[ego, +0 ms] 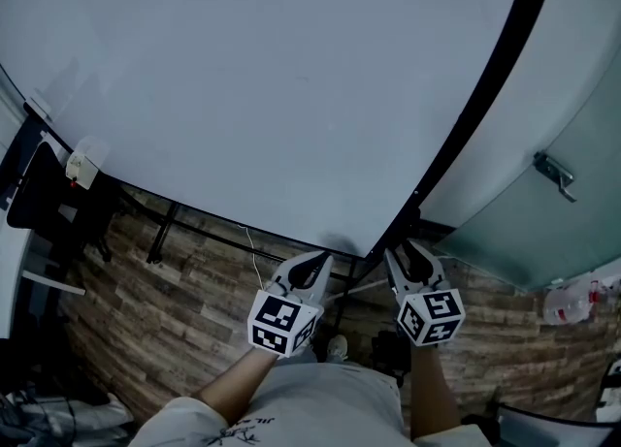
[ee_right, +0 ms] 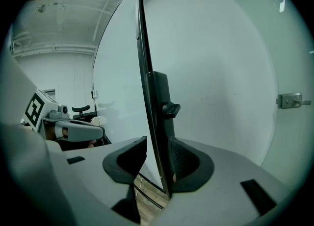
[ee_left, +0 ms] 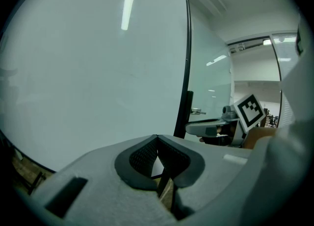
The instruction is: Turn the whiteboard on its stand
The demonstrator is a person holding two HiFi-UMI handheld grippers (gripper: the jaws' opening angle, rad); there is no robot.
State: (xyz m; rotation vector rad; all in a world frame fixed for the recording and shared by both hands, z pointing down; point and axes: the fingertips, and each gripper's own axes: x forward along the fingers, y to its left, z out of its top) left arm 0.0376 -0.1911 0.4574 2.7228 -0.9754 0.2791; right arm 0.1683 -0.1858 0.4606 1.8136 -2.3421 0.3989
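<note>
Faces a broad, smooth, glossy whiteboard [ego: 272,77] rimmed by a thin black frame [ee_right: 146,87]. Straddles its right edge with the right gripper [ego: 406,253], jaws wide, frame against one ribbed pad. Holds the left gripper [ego: 310,263] pinched closed and empty, near the bottom edge. Stands on a wood-plank floor [ego: 184,285].

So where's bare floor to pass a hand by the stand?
Bare floor lies between the stand leg and the left gripper, and again right of the right gripper, below the glass door. Crowded: black furniture at far left, and the stand base between the grippers.
</note>
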